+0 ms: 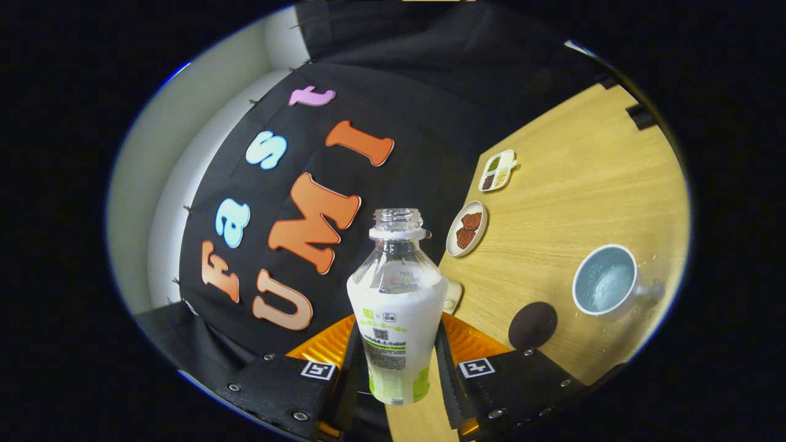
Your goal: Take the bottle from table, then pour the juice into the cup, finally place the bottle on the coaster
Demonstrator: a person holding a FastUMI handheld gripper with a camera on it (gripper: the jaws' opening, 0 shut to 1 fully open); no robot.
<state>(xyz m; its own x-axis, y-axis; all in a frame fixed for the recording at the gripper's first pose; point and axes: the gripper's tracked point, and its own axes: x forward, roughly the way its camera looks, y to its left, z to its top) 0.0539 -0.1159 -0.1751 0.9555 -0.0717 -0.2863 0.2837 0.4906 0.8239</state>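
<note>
My gripper (pixel 398 356) is shut on an uncapped clear bottle (pixel 398 301) with a white and green label; both fingers press its lower body. The bottle holds white contents up to its shoulder and stands along the fingers, lifted off the wooden table (pixel 589 184). The view is rolled, so the table slants away to the right. A light blue cup (pixel 605 280) with a handle sits on the table to the right of the bottle, with white grains inside and a few scattered around it. A dark round coaster (pixel 533 325) lies between the cup and my right finger.
Beyond the bottle, a round plate with brown pieces (pixel 468 229) rests near the table's far edge. Further back stands a small divided dish (pixel 497 170) with green and dark fillings. A small white object (pixel 453 296) peeks out just behind the bottle. The black booth wall hangs behind.
</note>
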